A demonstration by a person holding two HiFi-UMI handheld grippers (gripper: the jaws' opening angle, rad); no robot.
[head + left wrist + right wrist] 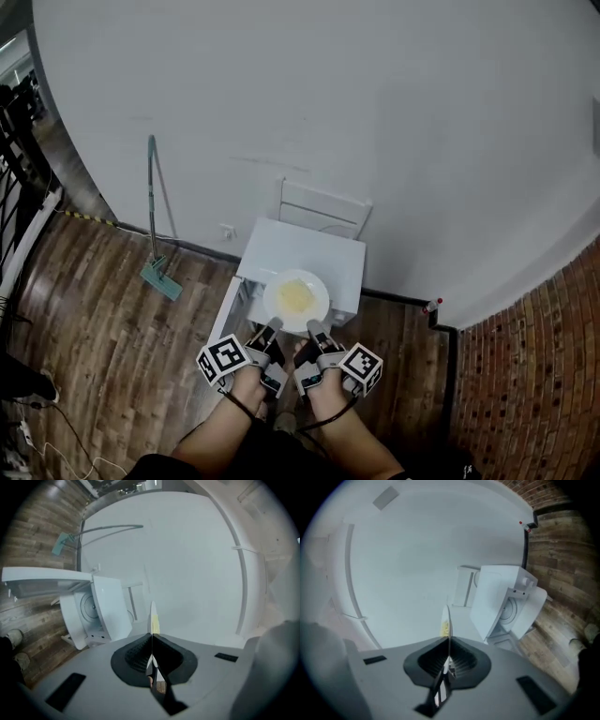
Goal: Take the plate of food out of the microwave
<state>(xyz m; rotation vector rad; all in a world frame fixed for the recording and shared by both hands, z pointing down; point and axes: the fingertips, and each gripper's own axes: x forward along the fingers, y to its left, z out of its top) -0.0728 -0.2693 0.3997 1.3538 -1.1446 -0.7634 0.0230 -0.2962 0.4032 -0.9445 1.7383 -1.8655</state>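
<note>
A white plate (pixel 296 300) with yellow food hangs over the front edge of the white microwave (pixel 305 251). Both grippers hold it by its near rim. My left gripper (pixel 271 330) is shut on the rim's left part and my right gripper (pixel 313 330) on its right part. In the left gripper view the plate (pixel 153 617) shows edge-on, clamped in the gripper (pixel 152 637); the microwave (pixel 108 609) stands at the left with its cavity in sight. In the right gripper view the plate (pixel 447 619) is likewise edge-on in the gripper (pixel 448 641), with the microwave (pixel 499 597) at the right.
The microwave door (pixel 228 309) hangs open at the left. A white chair (pixel 323 208) stands behind the microwave against the white wall. A mop (pixel 156 234) leans at the left on the wooden floor. A small red-capped bottle (pixel 431 307) sits by the brick wall at the right.
</note>
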